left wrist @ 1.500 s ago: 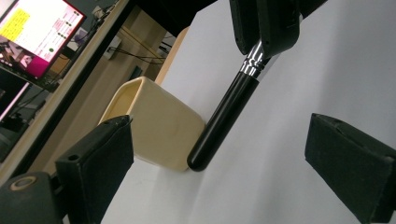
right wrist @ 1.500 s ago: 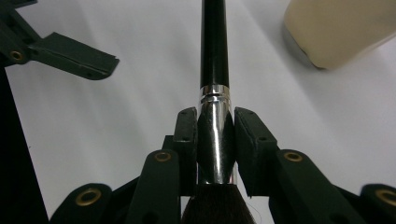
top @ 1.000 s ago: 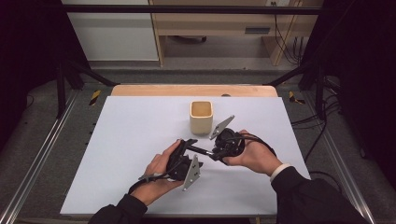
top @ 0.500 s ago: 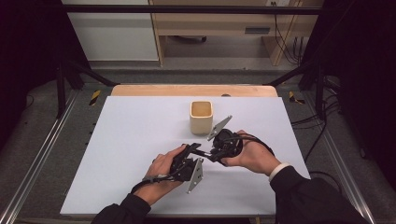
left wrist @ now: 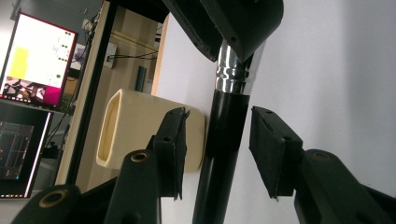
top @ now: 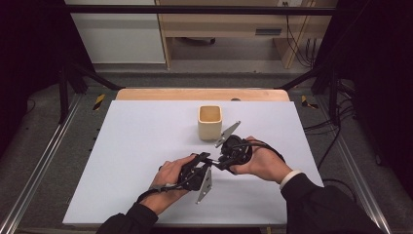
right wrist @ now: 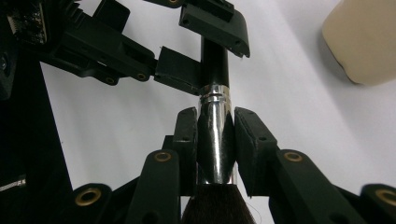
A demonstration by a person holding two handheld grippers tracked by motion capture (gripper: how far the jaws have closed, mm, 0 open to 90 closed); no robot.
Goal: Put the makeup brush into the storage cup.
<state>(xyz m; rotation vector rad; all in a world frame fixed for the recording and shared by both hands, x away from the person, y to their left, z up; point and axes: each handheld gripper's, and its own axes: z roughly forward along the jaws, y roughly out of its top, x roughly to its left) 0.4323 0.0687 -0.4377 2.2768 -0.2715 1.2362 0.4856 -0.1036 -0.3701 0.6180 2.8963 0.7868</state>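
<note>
A brush with a black handle [left wrist: 219, 154], a silver ferrule [right wrist: 214, 135] and dark bristles lies level above the white table [top: 136, 161]. My right gripper [right wrist: 215, 135] is shut on the ferrule, and it is also in the high view [top: 222, 161]. My left gripper [left wrist: 218, 140] faces it [top: 206, 158]. Its jaws have just been closing around the black handle. Thin gaps remain between its pads [left wrist: 268, 149] and the handle. A beige square cup [top: 210, 122] stands upright just beyond the grippers, empty as far as I can see.
A wooden board [top: 202, 94] lines the table's far edge. Dark frame posts [top: 65, 87] and metal rails [top: 39, 165] run along the sides. A lit monitor [left wrist: 32, 60] stands off the table in the left gripper view. Cables [top: 336, 141] hang at the right.
The left gripper's jaws have narrowed around the brush handle and the left hand has shifted slightly towards the right gripper. The right hand and the cup have kept still.
</note>
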